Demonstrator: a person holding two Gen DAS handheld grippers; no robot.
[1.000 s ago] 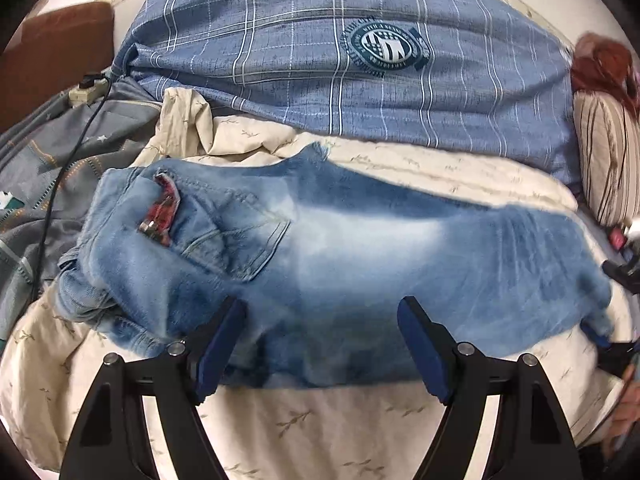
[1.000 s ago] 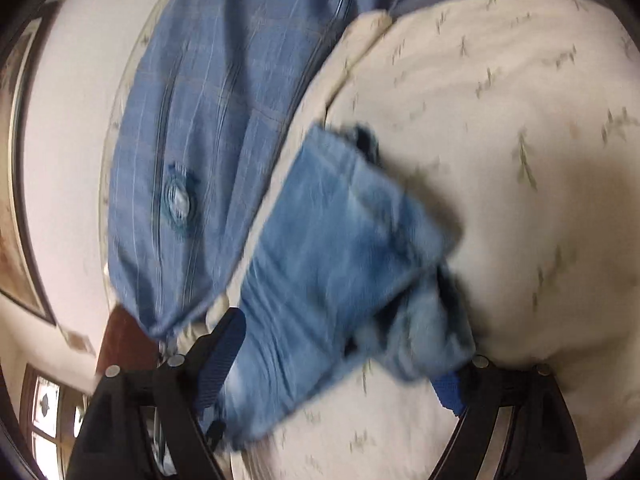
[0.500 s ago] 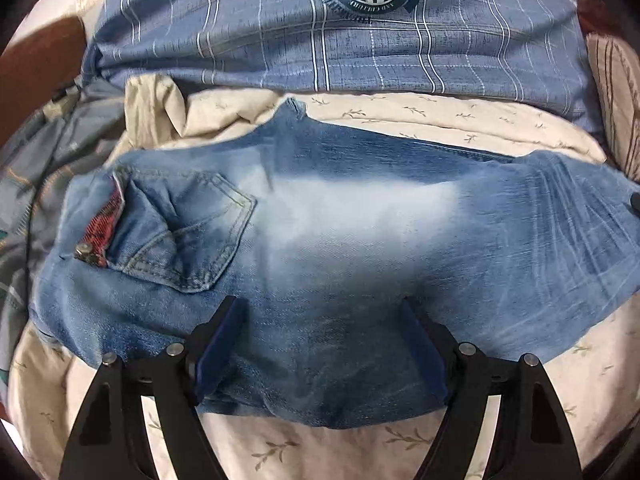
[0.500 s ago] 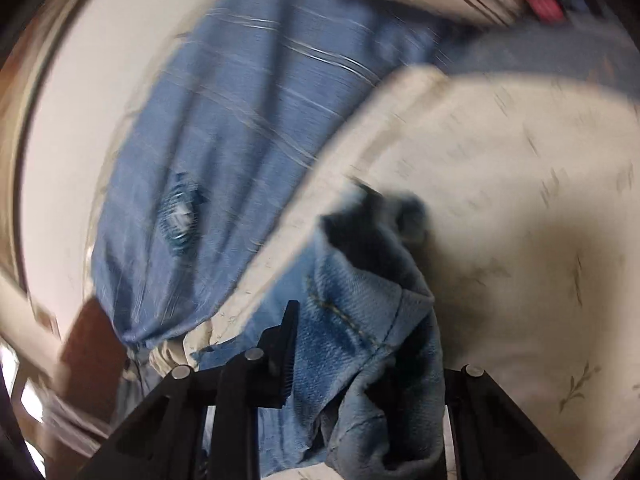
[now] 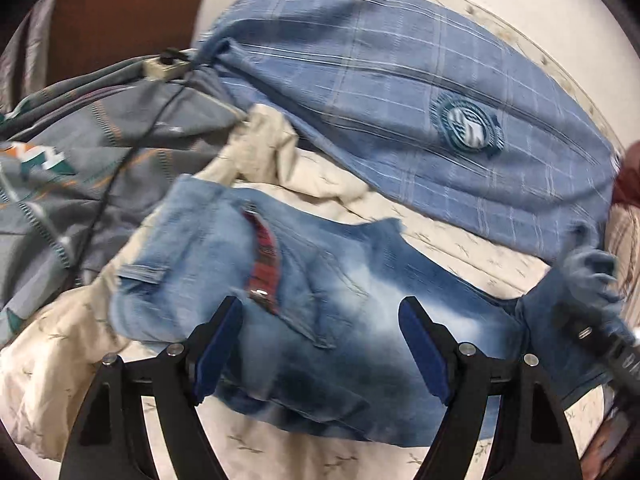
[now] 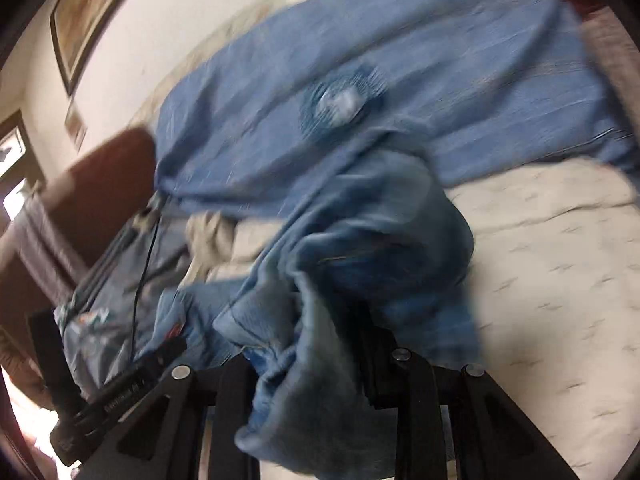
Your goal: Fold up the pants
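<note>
Faded blue jeans (image 5: 332,320) lie across the cream bedsheet (image 5: 280,456), waist and back pocket with a red plaid flap (image 5: 264,268) to the left. My left gripper (image 5: 320,344) is open, its blue pads (image 5: 216,352) spread just above the seat of the jeans. My right gripper (image 6: 308,384) is shut on the leg end of the jeans (image 6: 360,264), which bunches up over its fingers; it also shows in the left wrist view (image 5: 600,340) at the right, lifting the leg. The right wrist view is blurred.
A blue plaid blanket with a round emblem (image 5: 420,92) lies behind the jeans. A grey patterned quilt (image 5: 80,152) with a black cable (image 5: 116,180) and a power strip (image 5: 164,66) is at the left. A brown headboard (image 5: 120,16) stands behind.
My right gripper has closed on the leg end and lifted it, swinging it leftward over the jeans. My left gripper has pulled back and tilted; it stays open over the seat.
</note>
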